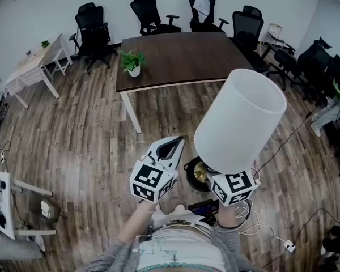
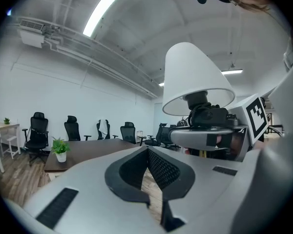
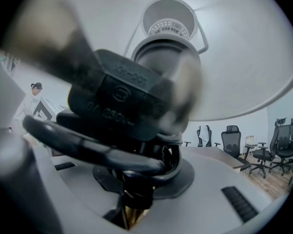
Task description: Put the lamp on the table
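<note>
Floor: wood planks (image 1: 79, 135) lay under everything, with cables trailing across them at the right.
Surface: the long dark-brown surface (image 1: 181, 58) on white legs stood ahead of the person, well apart from both tongs.
Chairs: black office chairs (image 1: 150, 10) lined its far side and right end.
Lamp: the lamp (image 1: 241, 120), with its white shade tilted up and to the right, was held in the air above the floor in front of the person, not on the surface.
Right tongs: the right tongs (image 3: 136, 194) were clamped on the lamp's stem under the shade, with the black cord bunched just above them.
Left tongs: the left tongs (image 1: 171, 147) were closed tip to tip on nothing, just beside the lamp and apart from it.
Plant: a small potted plant (image 1: 133, 62) stood on the surface near its left end.
</note>
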